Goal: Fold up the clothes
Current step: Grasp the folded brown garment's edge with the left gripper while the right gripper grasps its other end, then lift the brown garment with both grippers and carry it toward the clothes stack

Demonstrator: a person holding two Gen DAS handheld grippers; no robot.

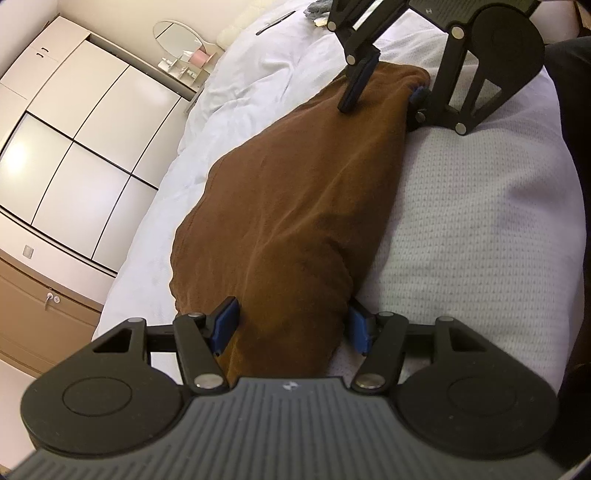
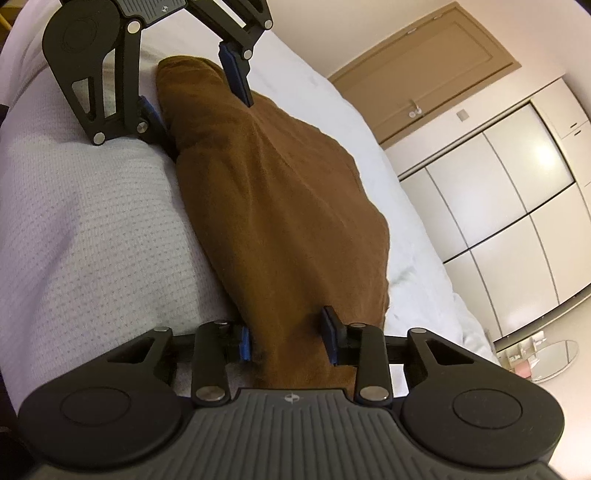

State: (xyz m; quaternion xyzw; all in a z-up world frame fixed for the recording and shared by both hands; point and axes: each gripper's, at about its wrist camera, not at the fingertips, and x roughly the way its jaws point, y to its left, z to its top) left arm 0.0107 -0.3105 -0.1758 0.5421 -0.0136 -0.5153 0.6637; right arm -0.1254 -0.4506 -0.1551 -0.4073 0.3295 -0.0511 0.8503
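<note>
A brown garment point(image 1: 288, 206) lies in a long folded bundle on the bed, stretched between my two grippers, which face each other. My left gripper point(image 1: 291, 326) is open, its blue pads standing either side of the garment's near end. At the other end my right gripper point(image 2: 287, 341) is also open, with the cloth running between its pads; the gap looks narrower. In the left wrist view the right gripper point(image 1: 386, 92) has one finger on top of the cloth and one at its edge. The right wrist view shows the brown garment point(image 2: 280, 206) and the left gripper point(image 2: 192, 96) likewise.
A white waffle-textured blanket point(image 1: 461, 229) lies beside the garment, with a rumpled white duvet point(image 1: 236, 96) on its other side. Beyond the bed stand a white wardrobe point(image 1: 85, 147), a dressing table with an oval mirror point(image 1: 177, 35) and a brown door point(image 2: 428, 85).
</note>
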